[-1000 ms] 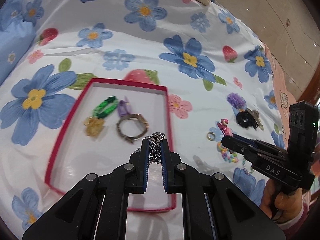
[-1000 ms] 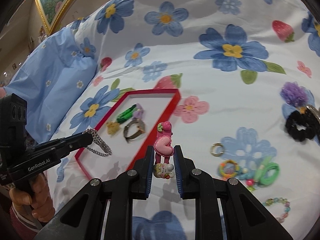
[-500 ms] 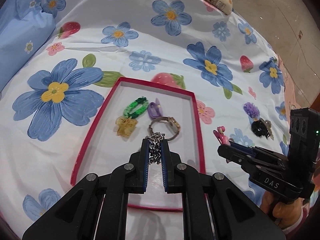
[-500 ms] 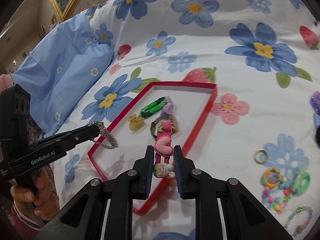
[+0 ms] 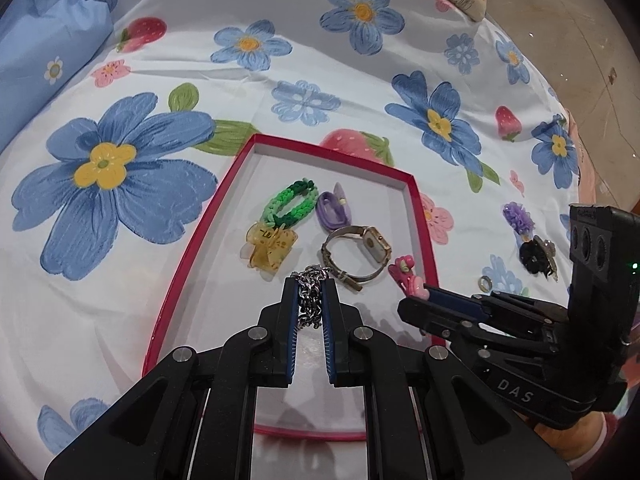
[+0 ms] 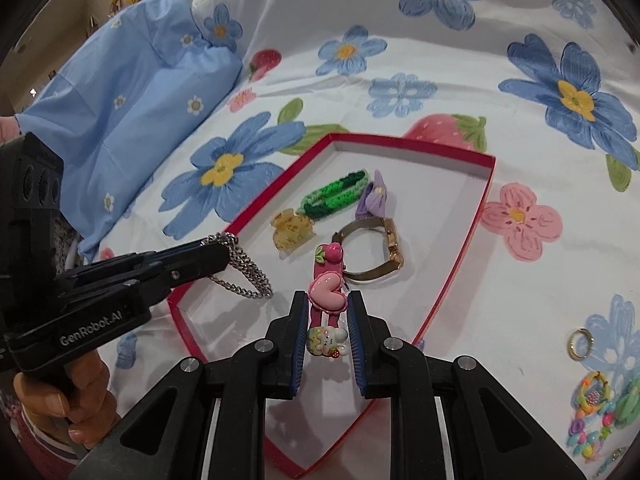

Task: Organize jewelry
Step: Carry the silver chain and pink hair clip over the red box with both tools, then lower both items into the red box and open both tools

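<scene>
A red-rimmed white tray (image 5: 420, 204) (image 6: 486, 184) lies on the flowered bedsheet. In it lie a green braided band (image 5: 290, 204) (image 6: 334, 196), a purple tie (image 5: 334, 208) (image 6: 374, 200), a yellow claw clip (image 5: 270, 250) (image 6: 292, 230) and a gold watch (image 5: 360, 252) (image 6: 380, 248). My left gripper (image 5: 311, 292) (image 6: 224, 250) is shut on a silver chain (image 5: 310, 300) (image 6: 244, 276) that hangs over the tray's near left part. My right gripper (image 6: 328, 312) (image 5: 416, 294) is shut on a pink heart hair clip (image 6: 326, 288) (image 5: 404, 274) above the tray's near right side.
Loose pieces lie on the sheet right of the tray: a gold ring (image 6: 580, 343) (image 5: 485, 282), bead bracelets (image 6: 596, 408), a purple scrunchie (image 5: 518, 216) and a black one (image 5: 536, 258). A blue pillow (image 6: 120, 80) lies at the left. A hand (image 6: 68, 396) holds the left gripper.
Both grippers have moved left over the tray, still holding the chain and the pink clip. The tray's contents have not shifted.
</scene>
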Demonstrator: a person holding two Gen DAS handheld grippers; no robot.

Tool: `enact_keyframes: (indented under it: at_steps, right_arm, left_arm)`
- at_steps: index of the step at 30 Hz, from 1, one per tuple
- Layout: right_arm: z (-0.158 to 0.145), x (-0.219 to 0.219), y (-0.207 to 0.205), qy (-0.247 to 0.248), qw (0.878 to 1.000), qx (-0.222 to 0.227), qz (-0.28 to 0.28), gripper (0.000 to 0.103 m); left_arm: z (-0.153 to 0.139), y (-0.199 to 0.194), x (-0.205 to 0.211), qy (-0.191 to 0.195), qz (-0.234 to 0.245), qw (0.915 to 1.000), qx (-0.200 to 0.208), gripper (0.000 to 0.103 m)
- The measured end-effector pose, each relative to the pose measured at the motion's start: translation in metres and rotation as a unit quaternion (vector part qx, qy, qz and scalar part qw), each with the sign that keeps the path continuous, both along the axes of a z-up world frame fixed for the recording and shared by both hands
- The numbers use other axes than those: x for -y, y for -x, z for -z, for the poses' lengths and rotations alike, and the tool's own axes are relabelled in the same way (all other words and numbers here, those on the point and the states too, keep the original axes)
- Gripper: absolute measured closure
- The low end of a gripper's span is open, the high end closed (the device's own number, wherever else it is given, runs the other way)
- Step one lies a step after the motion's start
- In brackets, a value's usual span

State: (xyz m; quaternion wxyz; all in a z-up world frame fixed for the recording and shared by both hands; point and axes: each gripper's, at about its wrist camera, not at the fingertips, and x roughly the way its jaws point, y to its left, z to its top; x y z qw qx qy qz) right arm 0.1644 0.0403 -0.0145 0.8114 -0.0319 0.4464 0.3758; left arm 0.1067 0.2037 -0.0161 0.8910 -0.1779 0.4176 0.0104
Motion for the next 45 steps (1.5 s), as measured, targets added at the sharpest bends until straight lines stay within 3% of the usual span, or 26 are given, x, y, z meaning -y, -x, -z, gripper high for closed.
enact_keyframes:
  at_steps: [19,36,45]
  right_arm:
    - [0.032,-0.027,-0.010,0.073,0.997,-0.015,-0.029,0.083]
    - [0.032,-0.032,-0.012,0.080,0.996,-0.009,-0.034,0.082]
    - [0.030,-0.028,-0.012,0.070,0.997,-0.013,-0.026,0.081]
  left_arm:
    - [0.047,-0.017,-0.016,-0.001,-0.012,0.9981,-0.061,0.093]
    - [0.048,-0.018,-0.016,-0.007,-0.015,0.9976,-0.067,0.093]
    - [0.040,-0.013,-0.017,-0.004,-0.022,0.9978,-0.063,0.082]
